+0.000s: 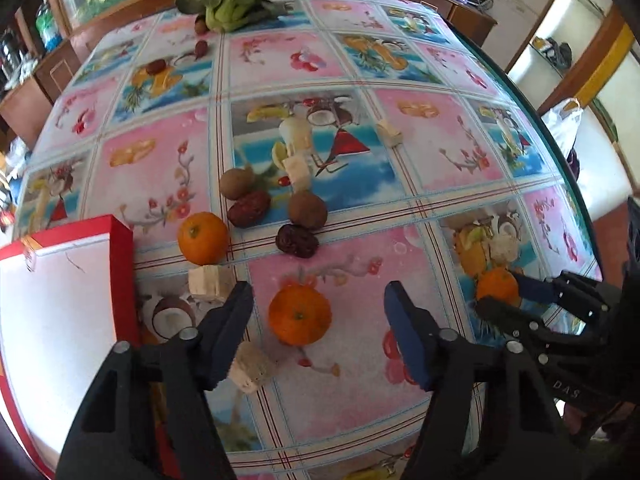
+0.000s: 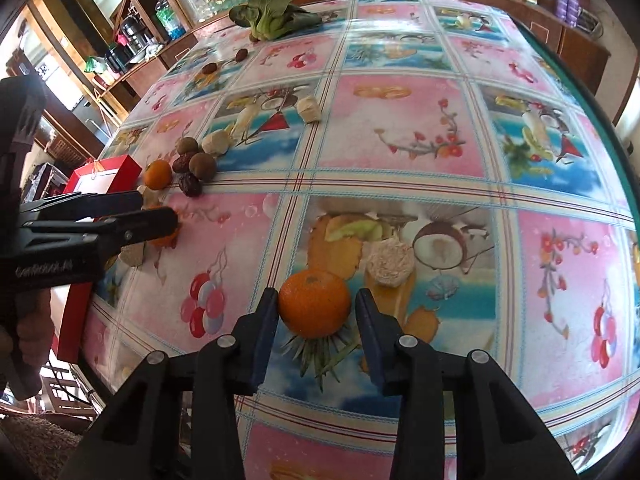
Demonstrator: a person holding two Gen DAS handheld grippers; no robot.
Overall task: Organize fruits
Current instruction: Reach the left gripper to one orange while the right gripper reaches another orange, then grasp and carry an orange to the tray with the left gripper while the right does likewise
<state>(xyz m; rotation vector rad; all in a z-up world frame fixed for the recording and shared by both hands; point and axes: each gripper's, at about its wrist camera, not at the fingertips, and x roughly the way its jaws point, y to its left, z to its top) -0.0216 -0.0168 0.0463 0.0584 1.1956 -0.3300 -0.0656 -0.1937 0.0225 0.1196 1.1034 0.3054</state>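
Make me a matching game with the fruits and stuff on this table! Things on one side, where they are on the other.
Things:
1. leafy green bok choy
2. red cardboard box
3. round orange tangerine
4. dark wrinkled red date

Places:
A. between the right gripper fingers
B. far end of the table
C. left table edge
D. beside a brown kiwi

Pairs: 1-B, 2-C, 3-A, 4-D

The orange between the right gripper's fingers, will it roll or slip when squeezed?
The orange looks round and sits free on the glossy tablecloth, so a nudge would probably roll it. Its skin looks firm, likely tolerating a squeeze. The right gripper is open around its widest part, so slipping seems unlikely.
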